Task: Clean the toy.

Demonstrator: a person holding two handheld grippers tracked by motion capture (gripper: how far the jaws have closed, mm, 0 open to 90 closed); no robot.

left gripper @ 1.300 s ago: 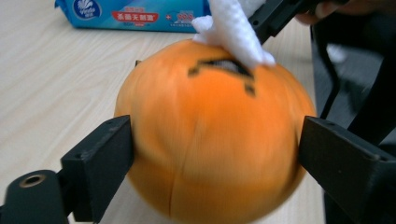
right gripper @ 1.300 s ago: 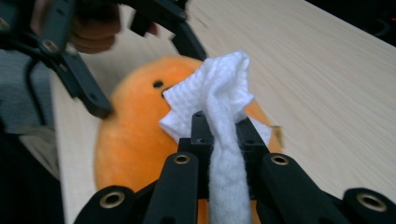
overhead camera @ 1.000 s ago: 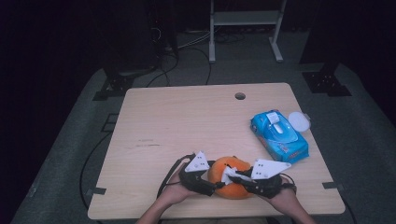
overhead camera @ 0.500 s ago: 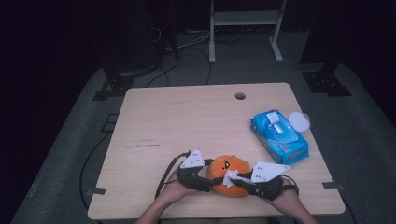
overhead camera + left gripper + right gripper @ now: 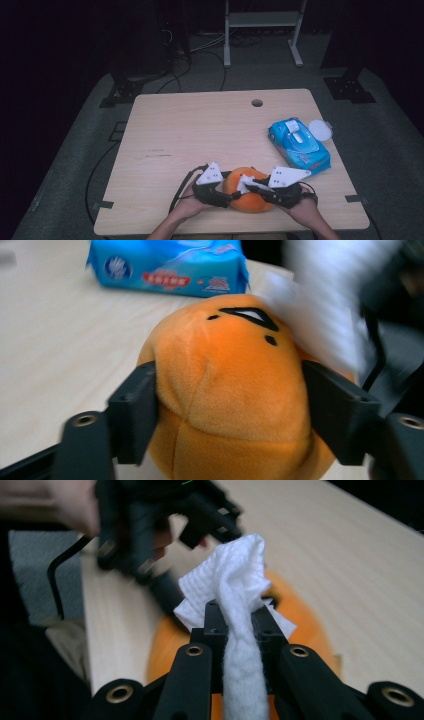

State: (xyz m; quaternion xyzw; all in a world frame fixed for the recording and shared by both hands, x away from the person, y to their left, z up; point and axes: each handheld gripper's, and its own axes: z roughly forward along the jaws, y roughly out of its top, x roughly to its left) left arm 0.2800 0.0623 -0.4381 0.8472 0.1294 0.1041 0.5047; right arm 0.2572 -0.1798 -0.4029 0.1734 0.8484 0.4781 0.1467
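An orange plush toy (image 5: 248,199) with a stitched black face rests near the table's front edge. My left gripper (image 5: 227,196) holds it from the left. In the left gripper view the two black jaws of this gripper (image 5: 230,385) press into the sides of the plush (image 5: 235,340); they have just been closing on it. My right gripper (image 5: 255,187) comes in from the right, shut on a crumpled white wipe (image 5: 246,181). In the right gripper view the wipe (image 5: 235,585) stands up between that gripper's jaws (image 5: 239,622), over the plush (image 5: 297,607).
A blue pack of wet wipes (image 5: 299,145) lies at the table's right side, with a round white lid (image 5: 320,130) beside it. The wooden table (image 5: 200,130) has a cable hole (image 5: 257,103) near its far edge. Cables trail from the grippers.
Both hands have stayed at the plush by the front edge, with only slight shifts of the grippers over it.
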